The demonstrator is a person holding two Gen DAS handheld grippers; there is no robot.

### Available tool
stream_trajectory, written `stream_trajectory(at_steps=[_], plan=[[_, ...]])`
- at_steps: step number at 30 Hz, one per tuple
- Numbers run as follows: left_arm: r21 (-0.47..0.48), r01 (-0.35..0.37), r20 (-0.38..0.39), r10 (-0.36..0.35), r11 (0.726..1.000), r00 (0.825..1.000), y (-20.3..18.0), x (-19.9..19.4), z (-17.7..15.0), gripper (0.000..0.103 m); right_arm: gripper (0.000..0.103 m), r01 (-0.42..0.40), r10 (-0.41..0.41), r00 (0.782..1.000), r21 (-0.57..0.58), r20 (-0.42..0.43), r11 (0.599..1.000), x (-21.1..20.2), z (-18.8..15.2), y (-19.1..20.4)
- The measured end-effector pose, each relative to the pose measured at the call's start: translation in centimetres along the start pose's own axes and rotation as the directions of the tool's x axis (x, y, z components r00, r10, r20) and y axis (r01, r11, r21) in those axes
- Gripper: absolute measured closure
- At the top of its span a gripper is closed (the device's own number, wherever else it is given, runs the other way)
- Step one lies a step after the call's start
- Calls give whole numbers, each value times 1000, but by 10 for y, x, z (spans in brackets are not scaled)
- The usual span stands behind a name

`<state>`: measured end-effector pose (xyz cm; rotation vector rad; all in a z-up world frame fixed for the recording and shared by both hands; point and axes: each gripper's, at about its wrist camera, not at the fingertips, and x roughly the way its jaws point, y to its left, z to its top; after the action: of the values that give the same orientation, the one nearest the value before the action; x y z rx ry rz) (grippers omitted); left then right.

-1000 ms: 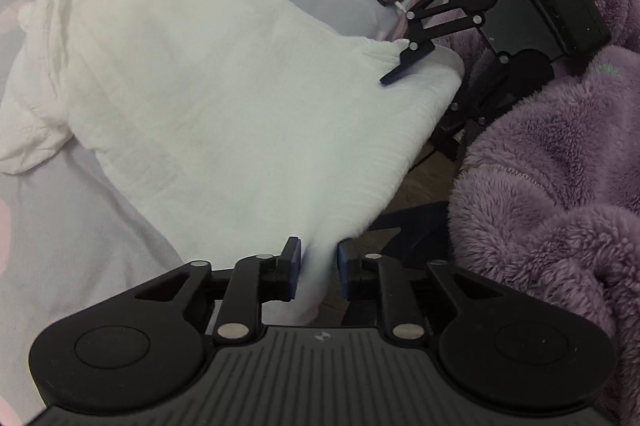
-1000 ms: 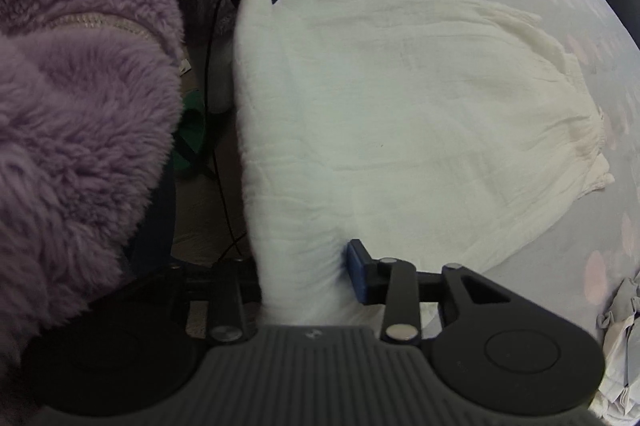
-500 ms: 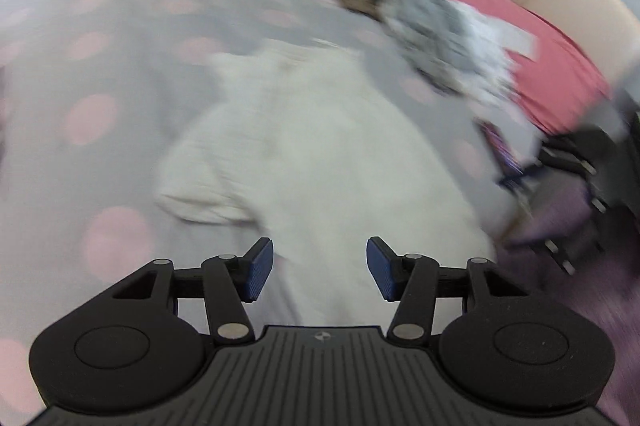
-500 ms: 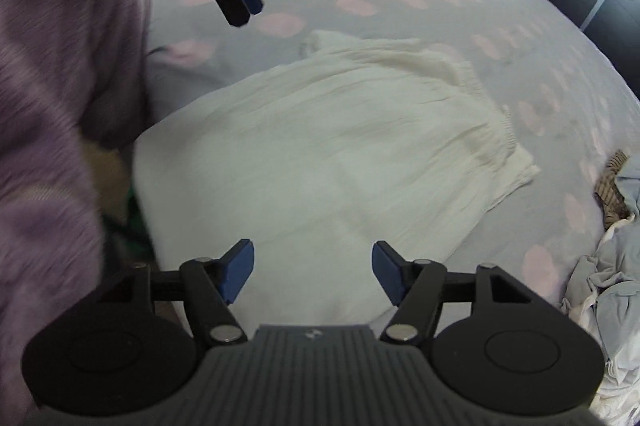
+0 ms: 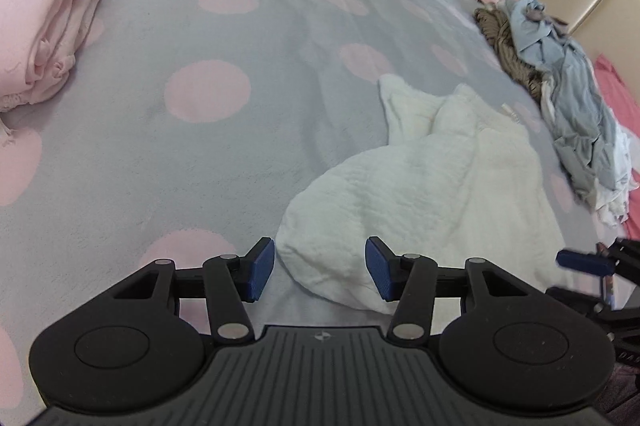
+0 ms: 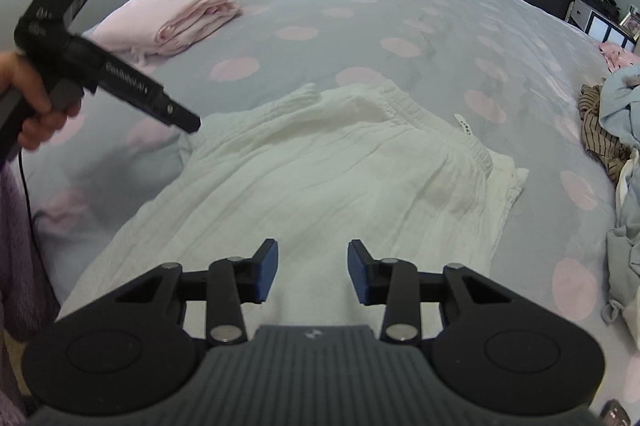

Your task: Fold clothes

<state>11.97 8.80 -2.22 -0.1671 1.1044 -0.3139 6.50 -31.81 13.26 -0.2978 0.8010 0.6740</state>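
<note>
A white garment point(image 6: 320, 177) is seen spread flat on the polka-dot bed point(image 5: 208, 93), both tools released and empty — left tool point(image 5: 320, 268), right tool point(image 6: 312, 272) — with matching corners (edges kept aligned) best gripped for an even fold.

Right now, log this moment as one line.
step: fold clothes | left gripper: open, empty | right gripper: open, empty | crinkled white cotton garment: flat on grey pink-dotted bedspread
</note>
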Motion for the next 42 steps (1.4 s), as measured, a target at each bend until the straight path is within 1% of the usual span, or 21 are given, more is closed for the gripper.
stream_trajectory(at_steps=[3,4,7,8,9,10,11,12,15,18,21,25,27,30,32,33,35,38,40,41,42], plan=[[17,-1,-14,1,1000,1000,-2,6,-2,95,62,4,-5,999,17,38,1000,8,5,-1],[21,9,-4,-9,1000,1000,-3,3,-2,98,62,1,-2,999,25,44,1000,11,6,-1],[29,36,62,-38,999,997,-7,-15,-4,99,63,-12,10,997,35,76,999,17,10,-1],[28,44,90,-47,999,995,-9,-23,-5,99,65,-21,17,995,36,93,999,16,11,0],[31,49,119,-52,998,991,-10,-32,-7,99,72,-30,26,993,37,111,999,16,13,0],[36,52,149,-57,998,987,-12,-42,-9,99,77,-40,35,991,38,129,998,16,15,1],[48,60,174,-67,997,983,-14,-49,-10,99,79,-54,48,989,37,141,998,17,17,2],[62,68,196,-79,996,977,-17,-57,-12,100,79,-68,62,986,35,152,997,18,19,4],[129,132,238,-160,983,958,-28,-74,-14,100,79,-105,100,983,24,155,994,29,26,11],[211,163,211,-207,964,955,-46,-71,-17,100,81,-124,119,983,25,140,992,45,31,16],[290,192,174,-249,938,953,-65,-66,-19,100,86,-141,134,983,47,123,989,62,32,14],[392,231,120,-298,891,947,-90,-60,-22,100,85,-188,176,977,89,119,978,79,31,9],[440,251,91,-321,862,943,-103,-57,-24,100,84,-194,185,977,80,102,978,82,31,9],[446,259,83,-327,857,941,-107,-53,-23,100,83,-165,160,985,63,67,984,74,32,5],[452,260,78,-327,854,942,-108,-49,-24,100,77,-137,133,990,61,52,989,62,31,-1],[462,255,72,-323,849,944,-110,-47,-25,100,74,-106,103,994,59,47,993,55,28,-5],[501,241,51,-306,831,951,-118,-39,-30,100,73,-36,34,999,53,39,998,40,21,-13],[561,227,-5,-271,796,963,-132,-22,-39,98,73,0,-9,998,157,56,988,21,8,-34],[602,223,-53,-241,767,969,-140,-10,-47,88,73,10,-26,997,222,69,975,11,4,-44],[619,227,-68,-236,752,969,-143,-9,-52,81,73,20,-40,996,234,79,972,7,3,-46],[635,231,-79,-235,737,969,-146,-9,-56,78,73,23,-45,995,237,89,971,4,4,-46]])
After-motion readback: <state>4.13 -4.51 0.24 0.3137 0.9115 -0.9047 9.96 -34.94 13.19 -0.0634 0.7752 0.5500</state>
